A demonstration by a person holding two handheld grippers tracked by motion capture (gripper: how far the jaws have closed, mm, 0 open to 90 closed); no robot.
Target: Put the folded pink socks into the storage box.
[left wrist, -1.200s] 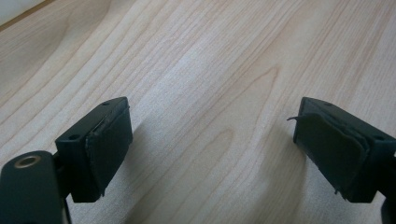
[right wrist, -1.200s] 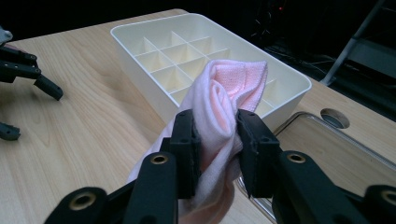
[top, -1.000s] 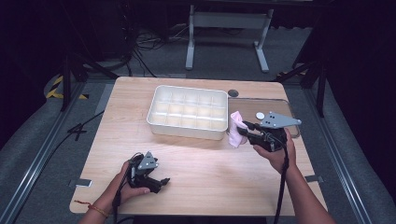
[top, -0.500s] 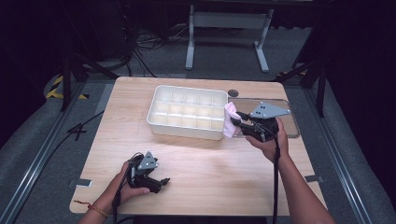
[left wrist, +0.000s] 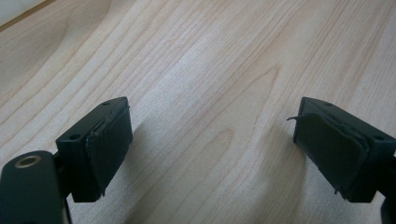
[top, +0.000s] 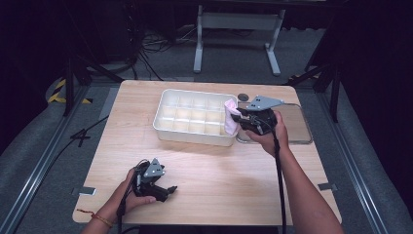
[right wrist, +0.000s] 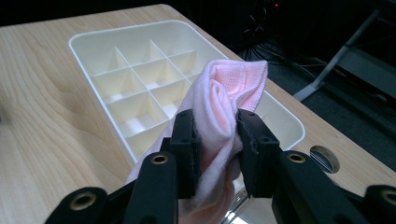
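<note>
Fingers of the right gripper (right wrist: 215, 140) are clamped on a folded pink cloth (right wrist: 224, 100), one pad (right wrist: 189, 140) pressing each side of the roll, the cloth's top bulging above them and a loose end hanging below. In the high view the right gripper (top: 242, 117) sits at about 2 o'clock from the worktop's middle, its fingers pointing toward 9 o'clock, and the cloth (top: 231, 116) is held at the right-hand end wall of the white divided tray (top: 192, 134), over the end compartments. The tray lies at about 12 o'clock on the worktop (top: 214, 195), its compartments bare so far as can be seen. A flat clear-looking plate (top: 297, 124) lies just beside the tray at 3 o'clock, under the right hand (top: 268, 136). Fingers of the left gripper (left wrist: 212, 149) stand wide apart over bare wood with nothing between them. In the high view the left gripper (top: 168, 190) rests low at about 7 o'clock, well apart from the tray, held by the left hand (top: 134, 187).
</note>
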